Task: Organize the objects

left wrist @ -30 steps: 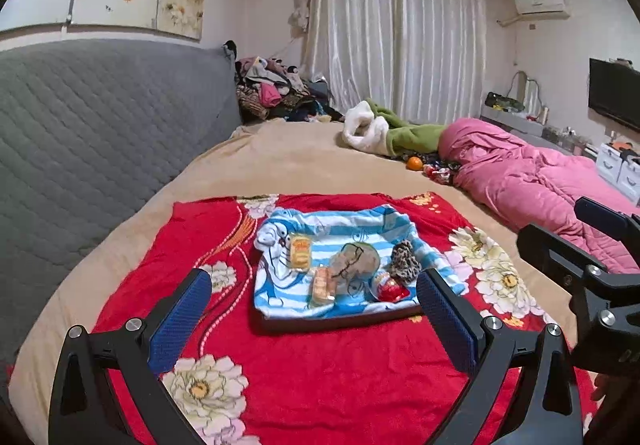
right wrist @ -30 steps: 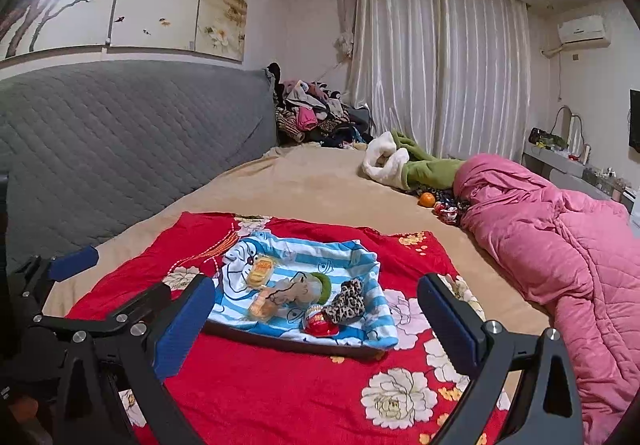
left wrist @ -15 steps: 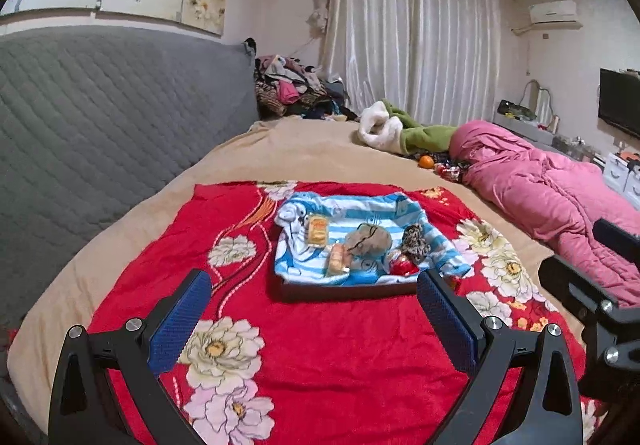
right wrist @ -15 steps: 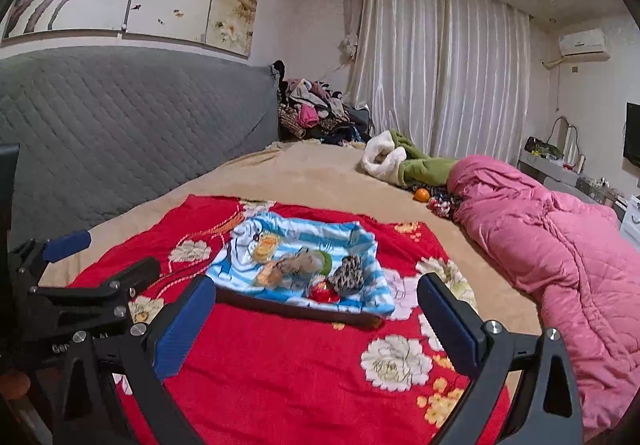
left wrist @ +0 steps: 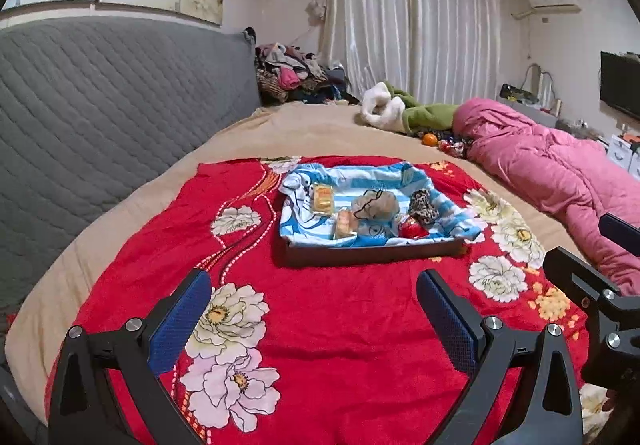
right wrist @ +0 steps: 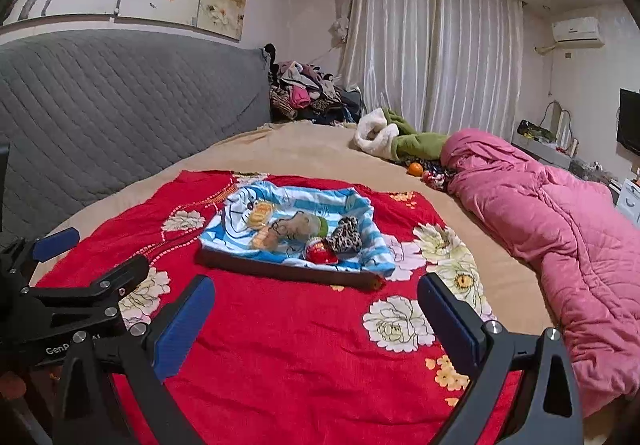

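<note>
Nearest, left claw (left wrist: 314,295) and right claw (right wrist: 316,299), both spread wide and holding nothing, above a red flowered blanket (left wrist: 320,345) on the bed. Farther on, a dark tray (left wrist: 372,253) lined with striped cloth (left wrist: 360,175), carrying snack packets (left wrist: 323,199), a red ball (left wrist: 412,230) and a leopard-print pouch (left wrist: 423,203). Beyond, a pink quilt (left wrist: 560,169).

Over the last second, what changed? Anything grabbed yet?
Both grippers backed away from the tray: it sits smaller and farther off in both wrist views, with more red blanket in front. Nothing was taken hold of or released. The left gripper and right gripper stay open and empty; the snack packs, plush toy and red item lie unmoved on the striped cloth.
</note>
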{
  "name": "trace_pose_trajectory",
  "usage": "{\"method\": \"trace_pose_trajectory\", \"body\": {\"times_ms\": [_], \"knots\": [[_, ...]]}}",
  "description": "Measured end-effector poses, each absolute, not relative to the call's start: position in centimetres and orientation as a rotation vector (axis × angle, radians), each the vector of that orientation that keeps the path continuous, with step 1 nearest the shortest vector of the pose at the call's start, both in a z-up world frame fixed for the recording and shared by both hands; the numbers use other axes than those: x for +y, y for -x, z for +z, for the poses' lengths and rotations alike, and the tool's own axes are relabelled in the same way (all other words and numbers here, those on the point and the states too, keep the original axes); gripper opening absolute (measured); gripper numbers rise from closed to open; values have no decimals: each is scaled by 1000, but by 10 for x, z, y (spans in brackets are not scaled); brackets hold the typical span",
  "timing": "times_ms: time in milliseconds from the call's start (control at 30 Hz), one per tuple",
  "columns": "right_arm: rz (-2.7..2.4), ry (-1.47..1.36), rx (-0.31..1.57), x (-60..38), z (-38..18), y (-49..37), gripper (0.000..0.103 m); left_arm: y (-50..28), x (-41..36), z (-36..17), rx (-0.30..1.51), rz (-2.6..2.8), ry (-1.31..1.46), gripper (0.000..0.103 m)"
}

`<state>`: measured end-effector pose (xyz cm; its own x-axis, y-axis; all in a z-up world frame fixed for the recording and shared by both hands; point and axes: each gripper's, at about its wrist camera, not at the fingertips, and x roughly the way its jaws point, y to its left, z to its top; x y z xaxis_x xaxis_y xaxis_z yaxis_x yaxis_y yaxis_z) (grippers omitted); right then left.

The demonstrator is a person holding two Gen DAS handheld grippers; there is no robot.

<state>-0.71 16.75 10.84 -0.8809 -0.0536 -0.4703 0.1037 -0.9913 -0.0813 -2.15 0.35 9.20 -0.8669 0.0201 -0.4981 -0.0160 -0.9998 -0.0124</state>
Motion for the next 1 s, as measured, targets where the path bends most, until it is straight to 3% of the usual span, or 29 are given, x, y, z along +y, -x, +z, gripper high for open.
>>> {"method": "trace_pose_trajectory", "body": {"times_ms": [1000], "knots": [[-2974,-924,62,202,29,32,102,49,12,24,-5,2968,937,102]]}}
